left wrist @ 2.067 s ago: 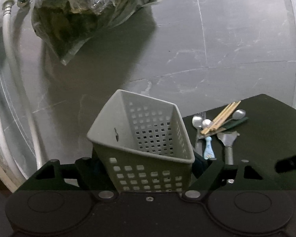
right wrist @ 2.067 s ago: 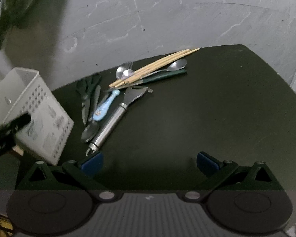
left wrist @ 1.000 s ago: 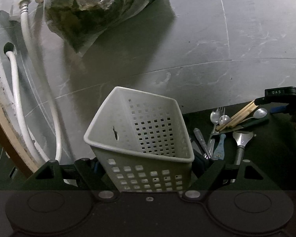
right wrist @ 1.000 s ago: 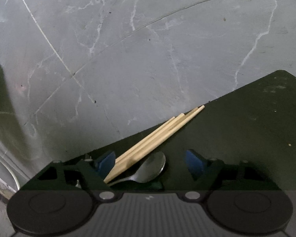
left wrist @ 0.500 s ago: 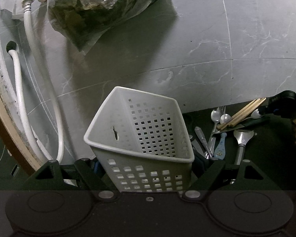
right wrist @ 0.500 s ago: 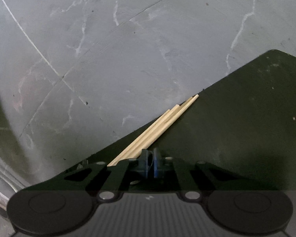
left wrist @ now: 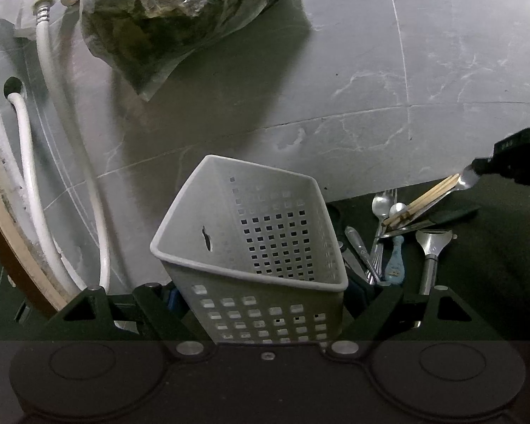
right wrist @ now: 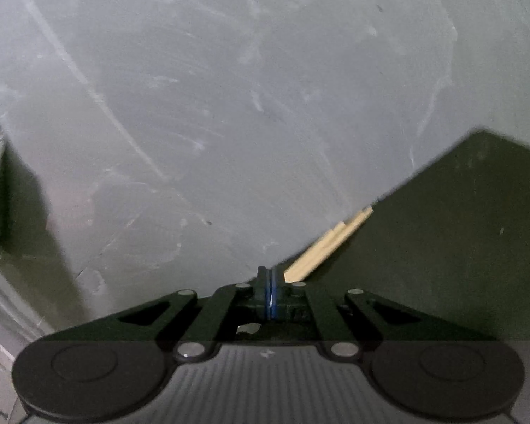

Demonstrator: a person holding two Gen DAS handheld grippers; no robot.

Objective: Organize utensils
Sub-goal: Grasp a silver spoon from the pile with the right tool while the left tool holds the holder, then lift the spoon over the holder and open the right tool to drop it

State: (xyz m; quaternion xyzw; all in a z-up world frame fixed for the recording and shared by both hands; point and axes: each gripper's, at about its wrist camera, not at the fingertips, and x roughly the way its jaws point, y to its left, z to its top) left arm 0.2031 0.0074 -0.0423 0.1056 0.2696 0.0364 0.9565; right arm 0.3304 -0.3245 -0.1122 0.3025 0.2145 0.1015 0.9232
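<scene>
My left gripper is shut on a white perforated basket, which it holds tilted at the left edge of the dark table. A heap of utensils lies to its right, with wooden chopsticks on top. At the far right of the left wrist view, my right gripper is shut on the bowl of a silver spoon and has raised that end above the chopsticks. In the blurred right wrist view the blue pads meet with a sliver of metal between them. The chopsticks lie just beyond.
A fork and spoons, a blue-handled spoon, a steel tool and a dark green handle lie in the heap. A plastic bag of dark greens and white hoses sit at the left on grey marble.
My right gripper's jaws closed on the spoon's bowl beside the chopsticks, then rose with it. The left gripper and its basket kept still.
</scene>
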